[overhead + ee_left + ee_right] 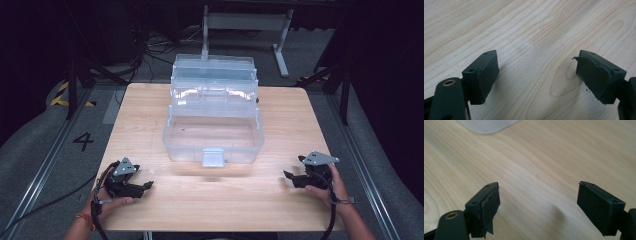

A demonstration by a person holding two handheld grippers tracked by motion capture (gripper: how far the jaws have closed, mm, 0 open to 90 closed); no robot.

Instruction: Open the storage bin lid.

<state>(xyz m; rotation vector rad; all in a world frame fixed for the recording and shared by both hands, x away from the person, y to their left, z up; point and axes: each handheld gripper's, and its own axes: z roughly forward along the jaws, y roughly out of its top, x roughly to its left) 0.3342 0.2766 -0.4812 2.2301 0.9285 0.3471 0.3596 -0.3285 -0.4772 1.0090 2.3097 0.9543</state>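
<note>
Both tongs, left (148, 185) and right (286, 175), gape empty on the tabletop (210, 200); a careless reach could shove the open clear toolbox (214, 130) backwards

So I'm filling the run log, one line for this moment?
left gripper: open, empty | right gripper: open, empty | clear box: open, untouched | both near table front edge

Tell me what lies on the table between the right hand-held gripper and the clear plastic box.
Nothing: bare wood separates the right hand-held gripper from the clear plastic box, as the high view shows.
</note>
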